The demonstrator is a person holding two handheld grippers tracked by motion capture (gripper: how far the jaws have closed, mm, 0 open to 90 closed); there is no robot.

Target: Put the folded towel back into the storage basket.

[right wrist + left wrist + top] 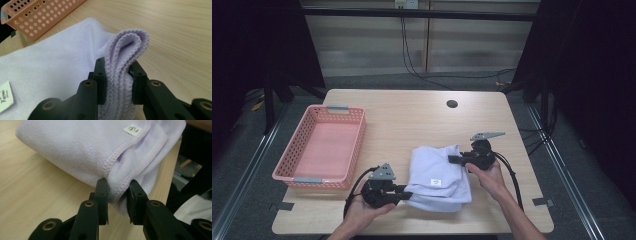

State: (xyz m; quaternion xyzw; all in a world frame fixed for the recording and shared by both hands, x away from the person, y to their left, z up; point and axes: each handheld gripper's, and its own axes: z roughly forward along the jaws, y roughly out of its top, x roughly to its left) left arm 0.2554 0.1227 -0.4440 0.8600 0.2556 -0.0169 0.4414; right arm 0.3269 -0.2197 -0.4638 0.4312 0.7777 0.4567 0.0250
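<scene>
- the towel (438, 175), pale lilac and folded, lies on the table (412, 120) near its front edge, right of the pink basket (323, 147).
- the left gripper (404, 189) comes in at the towel's near left corner; its jaws are clamped on the stitched hems there (117, 192).
- the right gripper (452, 160) meets the towel's right edge, farther back; its jaws pinch a thick fold of stacked layers (120, 82) that curls up above them.
- the towel spans between the two grippers, its white label (435, 182) face up near the front.
</scene>
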